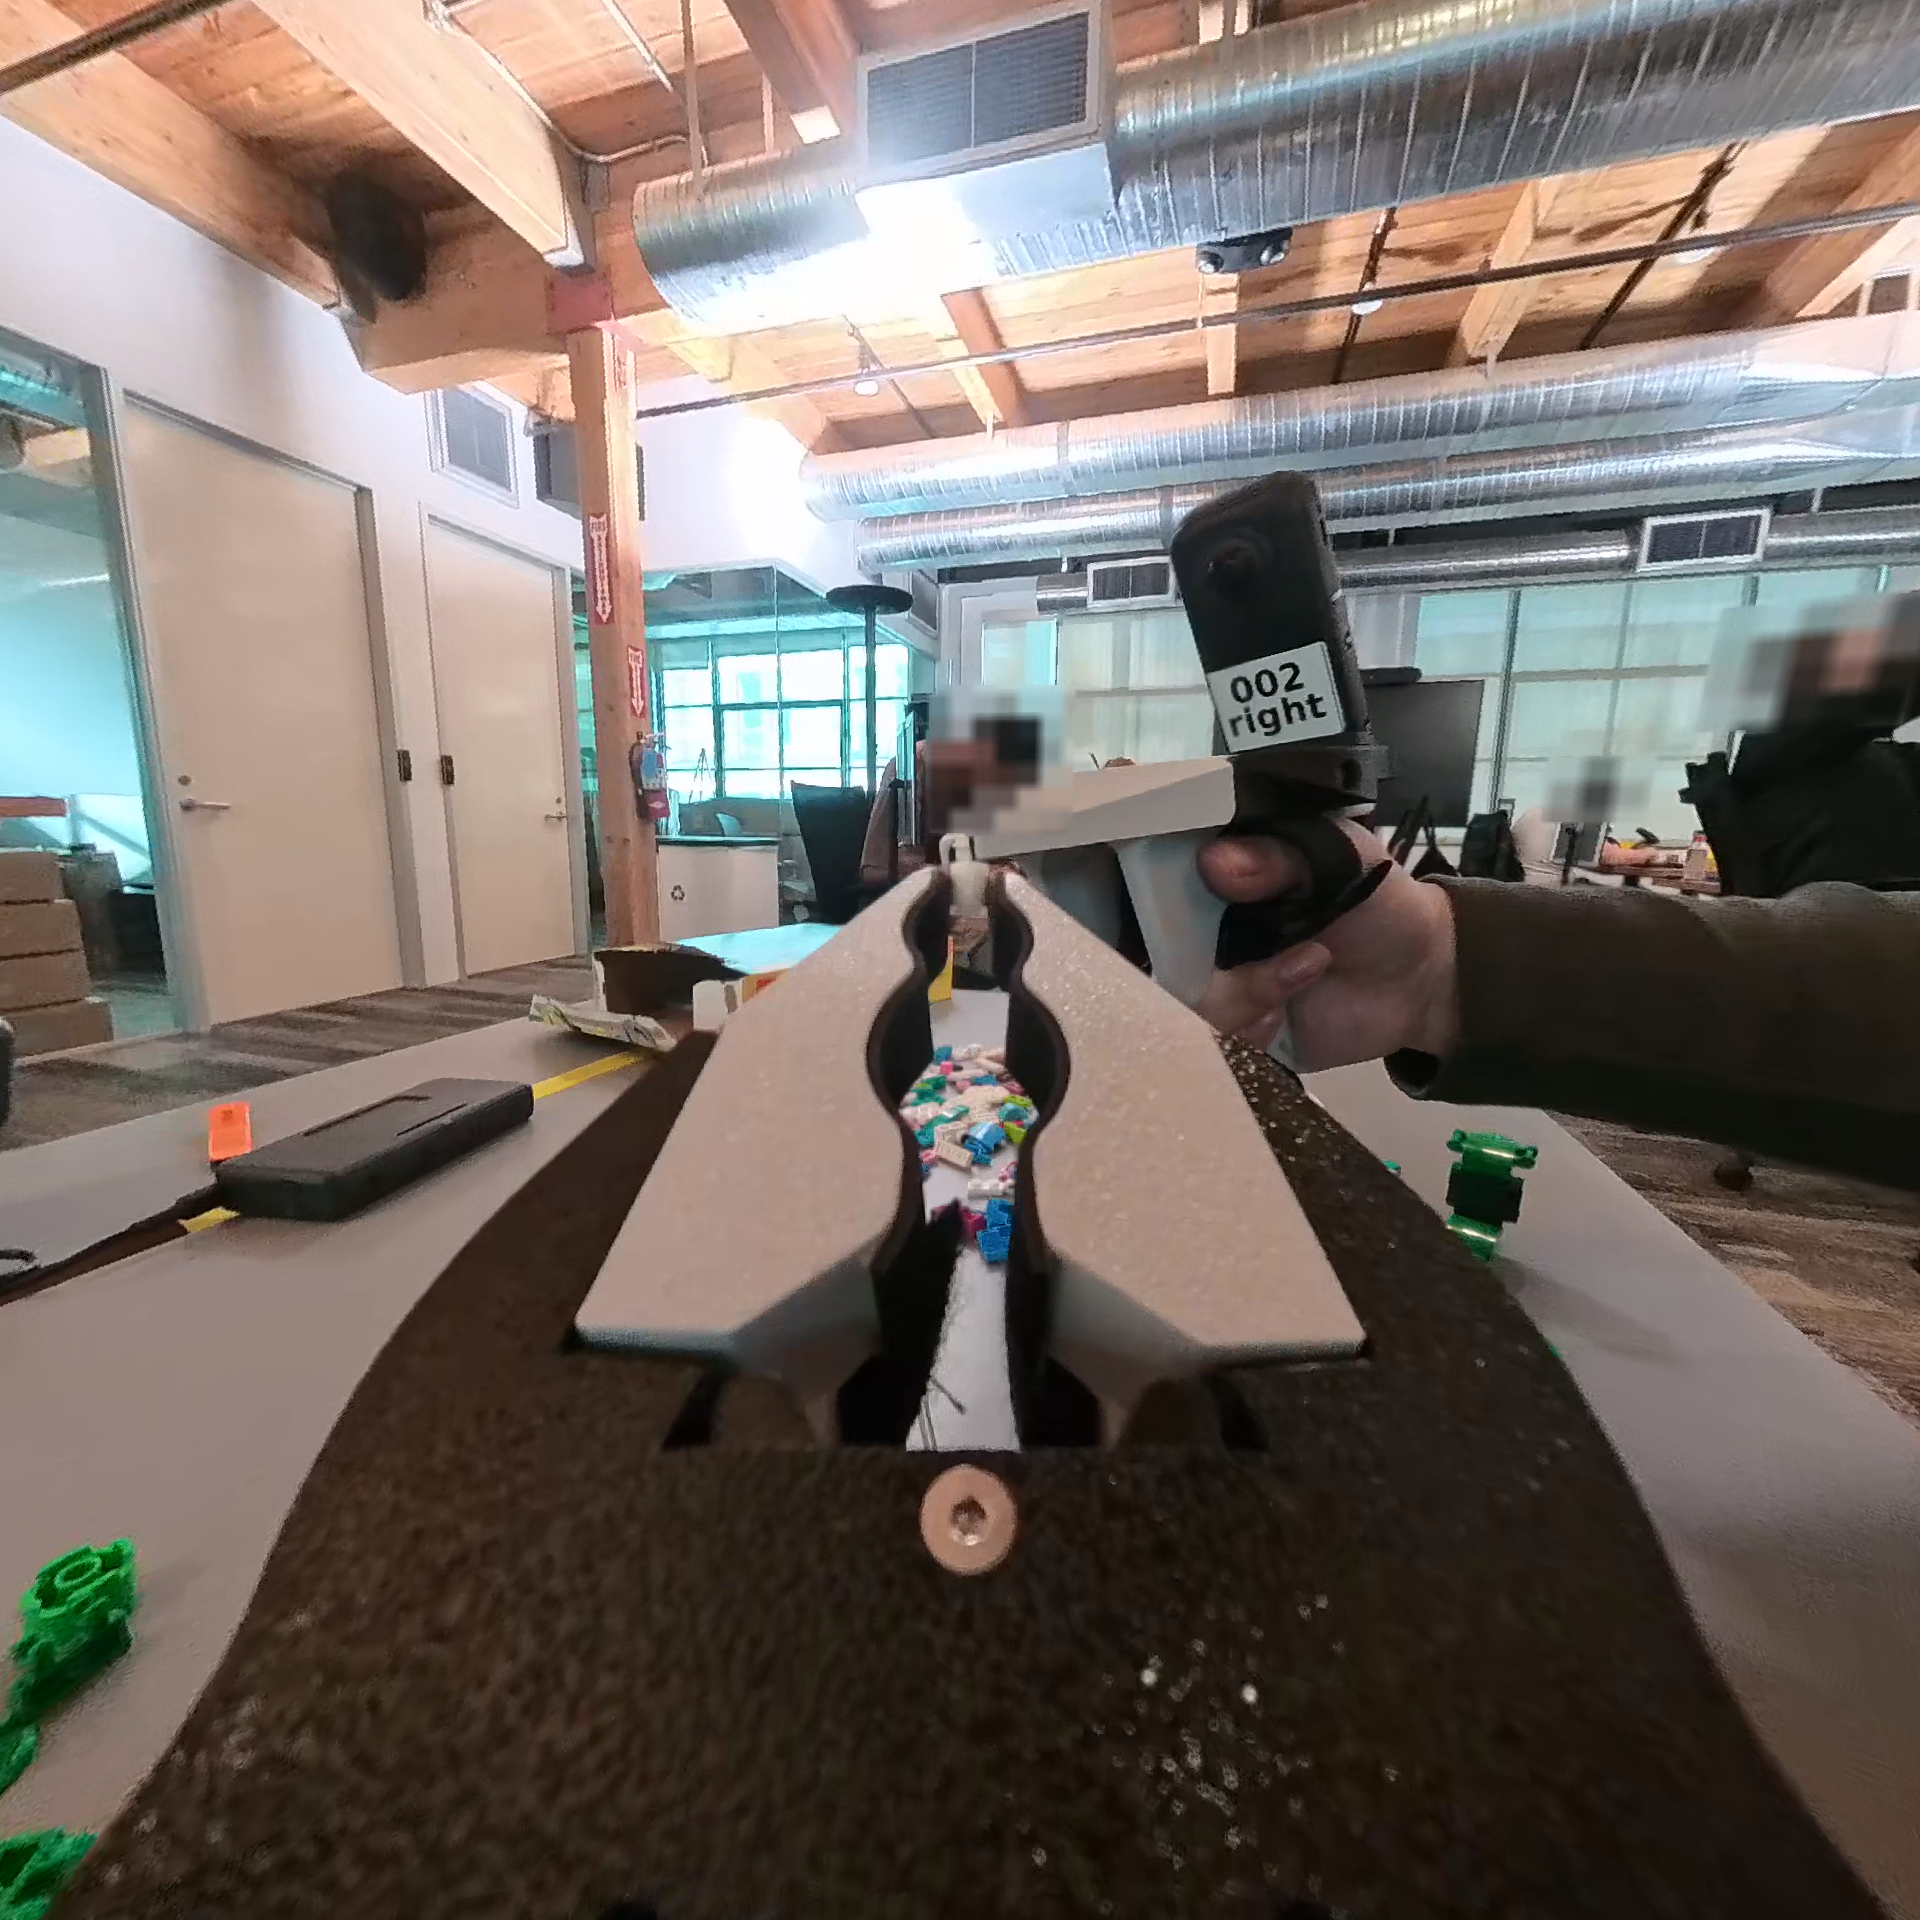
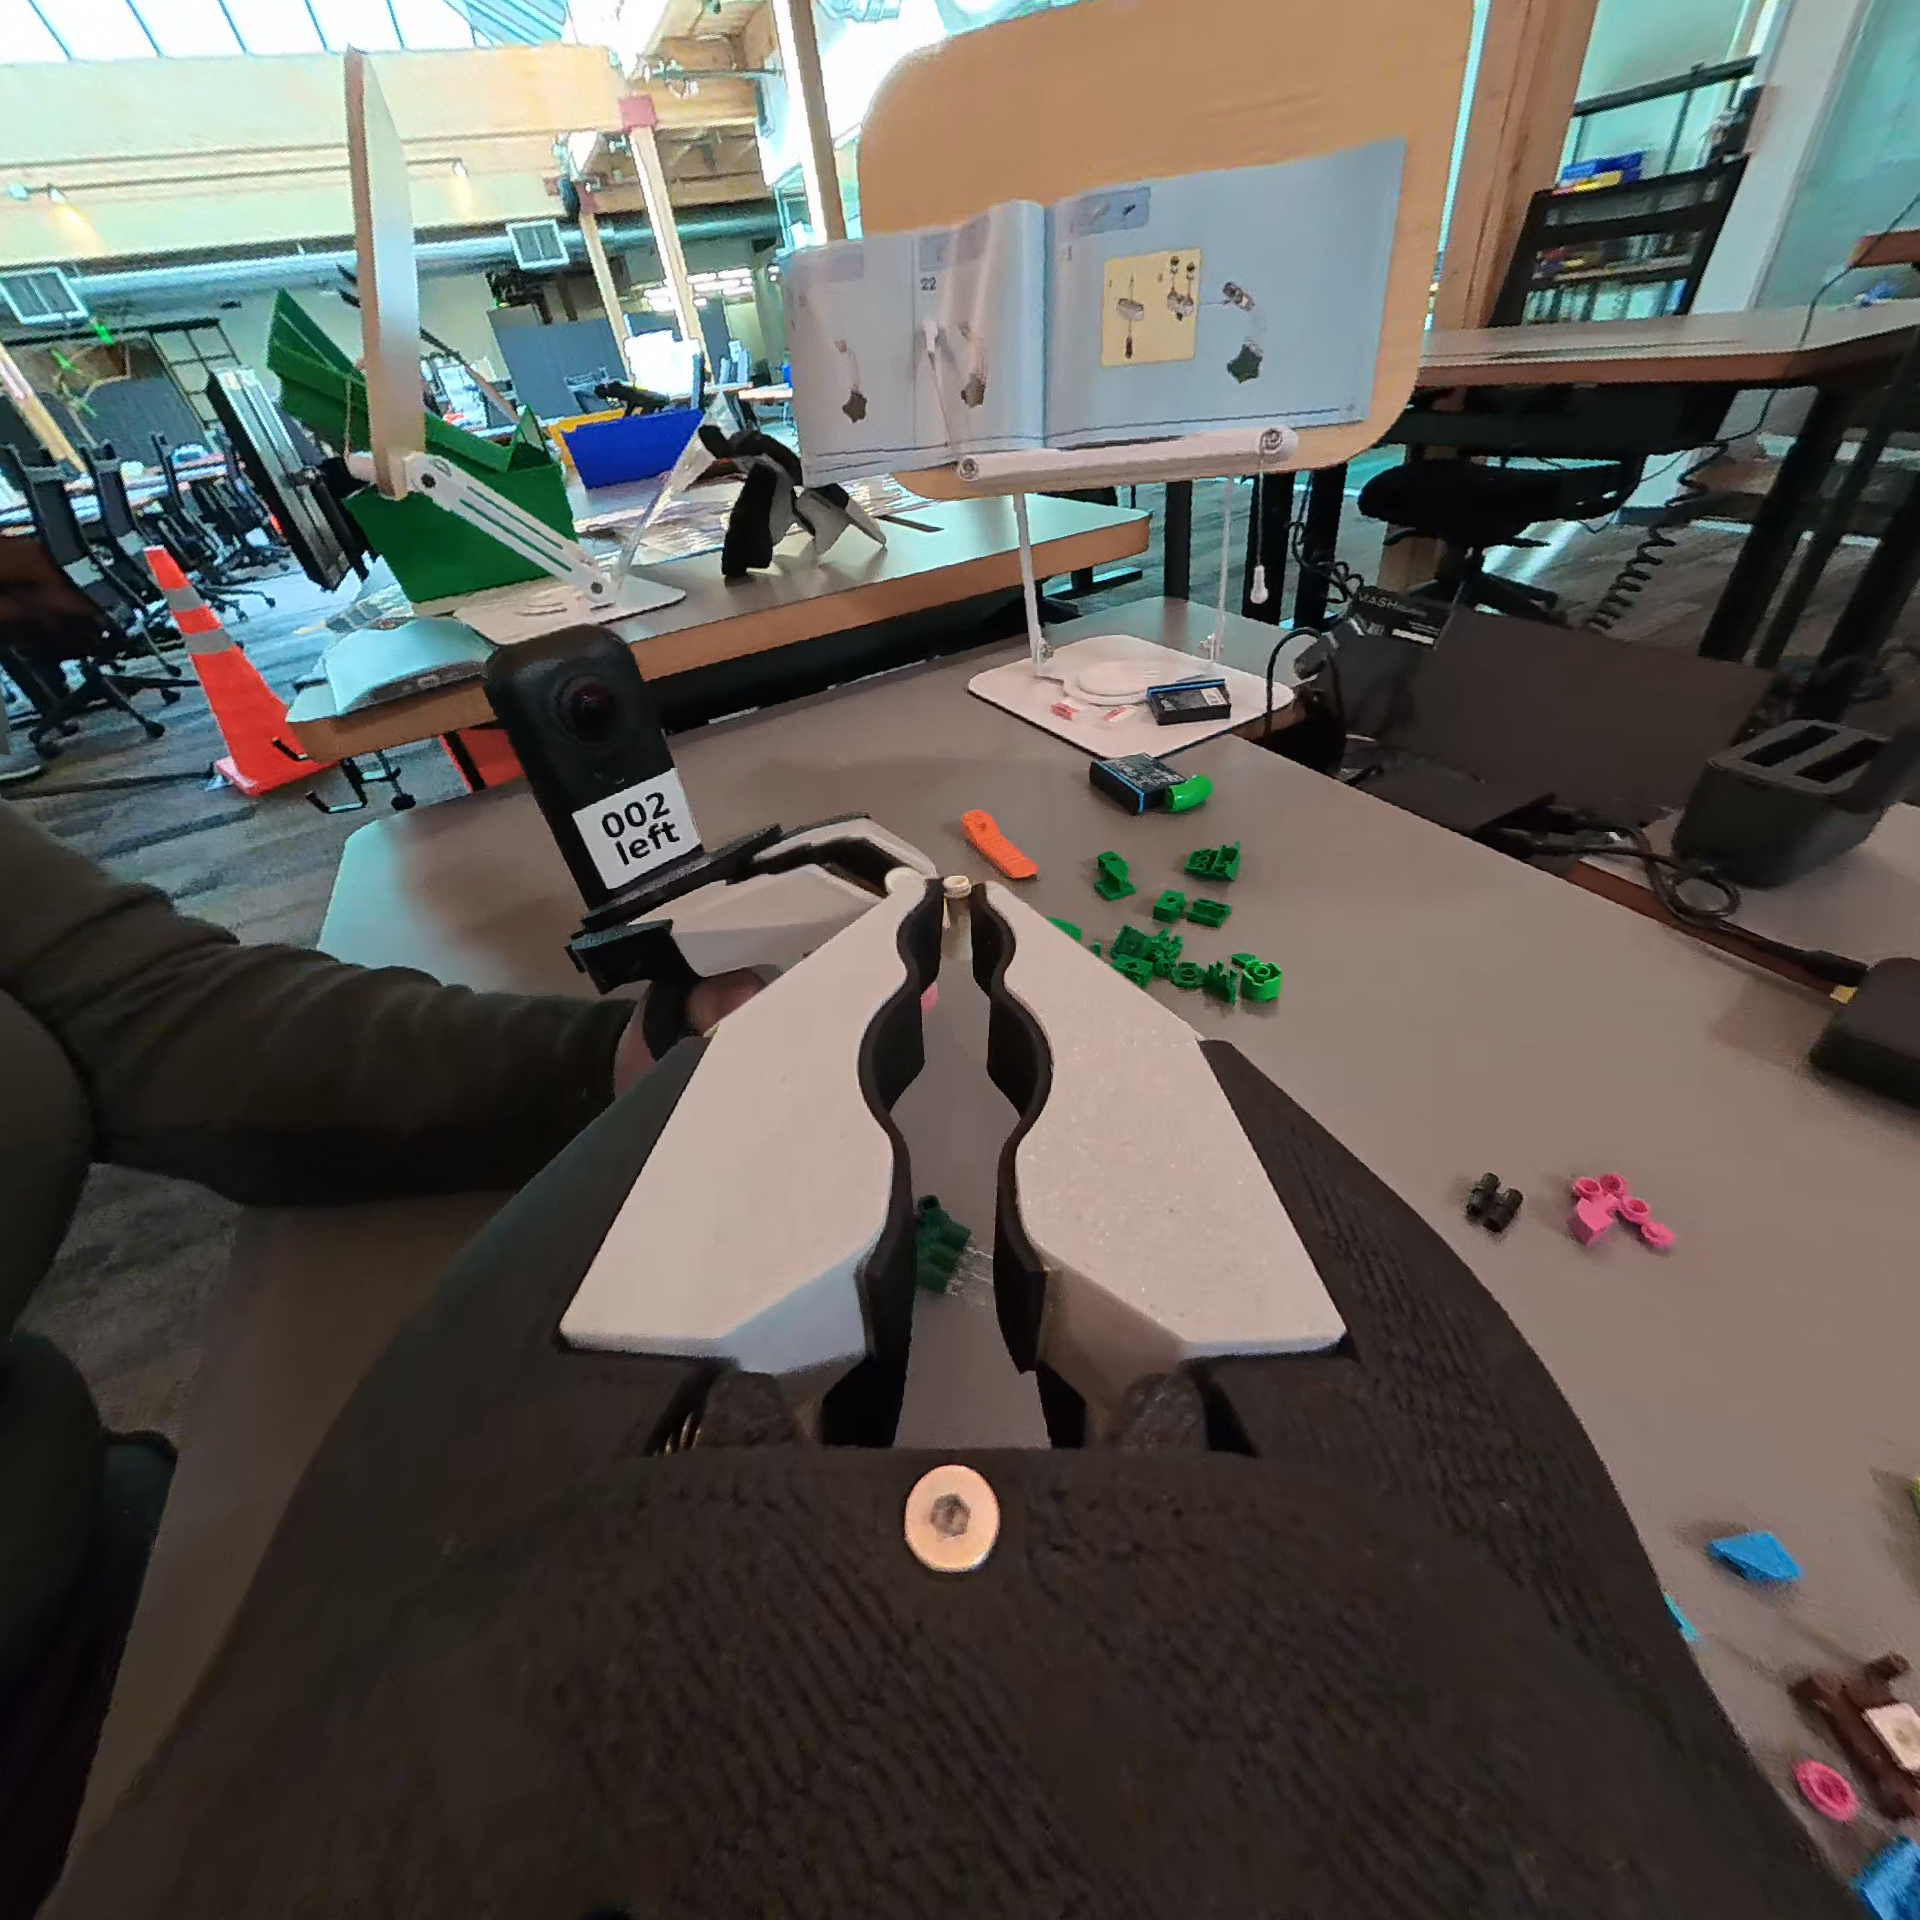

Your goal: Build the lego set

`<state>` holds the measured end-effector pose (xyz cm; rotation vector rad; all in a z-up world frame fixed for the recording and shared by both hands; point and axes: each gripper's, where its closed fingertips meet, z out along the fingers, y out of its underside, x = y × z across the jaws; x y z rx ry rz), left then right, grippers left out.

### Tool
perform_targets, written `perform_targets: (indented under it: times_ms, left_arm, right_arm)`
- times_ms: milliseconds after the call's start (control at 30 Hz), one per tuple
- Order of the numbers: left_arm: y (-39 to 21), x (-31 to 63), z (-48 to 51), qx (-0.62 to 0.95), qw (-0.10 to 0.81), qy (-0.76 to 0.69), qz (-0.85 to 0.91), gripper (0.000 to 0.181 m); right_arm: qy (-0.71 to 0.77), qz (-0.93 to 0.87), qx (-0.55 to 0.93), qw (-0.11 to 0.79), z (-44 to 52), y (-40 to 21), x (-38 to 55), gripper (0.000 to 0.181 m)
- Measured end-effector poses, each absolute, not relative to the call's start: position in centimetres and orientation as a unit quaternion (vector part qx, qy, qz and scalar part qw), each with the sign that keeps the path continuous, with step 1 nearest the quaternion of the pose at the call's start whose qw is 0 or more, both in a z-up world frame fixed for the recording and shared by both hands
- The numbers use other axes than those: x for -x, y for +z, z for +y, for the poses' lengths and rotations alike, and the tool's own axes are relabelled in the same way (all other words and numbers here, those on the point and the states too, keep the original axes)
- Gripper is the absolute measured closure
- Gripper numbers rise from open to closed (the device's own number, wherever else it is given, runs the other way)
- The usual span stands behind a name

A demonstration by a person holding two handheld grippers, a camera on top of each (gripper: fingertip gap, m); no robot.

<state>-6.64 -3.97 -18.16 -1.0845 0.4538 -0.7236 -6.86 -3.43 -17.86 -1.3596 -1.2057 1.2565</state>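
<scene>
**Mating two small white parts in mid-air, above the bench.**

The left gripper (image 1: 971,883) is clenched on a small white piece (image 1: 961,868) at its fingertips; the right gripper (image 2: 958,896) is clenched on a small white round piece (image 2: 957,887). The two tips meet, parts touching or just apart; which one cannot be told. Judged step: joining the two parts, as on the open instruction booklet (image 2: 1195,312) propped at the far edge of the bench (image 2: 1351,1018). The piece in the left gripper appears to be a short peg, long axis roughly upright; its exact form is too small to tell. The next move calls for aligned axes and a straight push. Loose green bricks (image 2: 1174,935) lie mid-bench; the mixed brick pile (image 1: 971,1127) lies beyond the left gripper's fingers.
</scene>
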Motion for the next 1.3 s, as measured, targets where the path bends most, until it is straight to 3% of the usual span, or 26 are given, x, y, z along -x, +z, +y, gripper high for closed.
perform_targets:
  times_ms: [300, 567, 1300]
  left_arm:
    - [-17.4, 6.9, -4.5, 0.478, 0.769, -0.377, 0.197, 0.177]
    - [-16.1, 8.0, -5.5, 0.417, 0.73, -0.522, 0.144, 0.177]
    - [-14.8, 8.9, -7.6, 0.316, 0.644, -0.685, 0.127, 0.177]
  right_arm:
    - [0.584, -0.419, 0.55, 0.426, -3.9, -17.4, 7.0, 0.178]
    - [0.661, -0.343, 0.516, 0.423, -5.0, -15.6, 7.7, 0.177]
    - [0.567, -0.477, 0.503, 0.445, -7.5, -14.5, 8.4, 0.177]
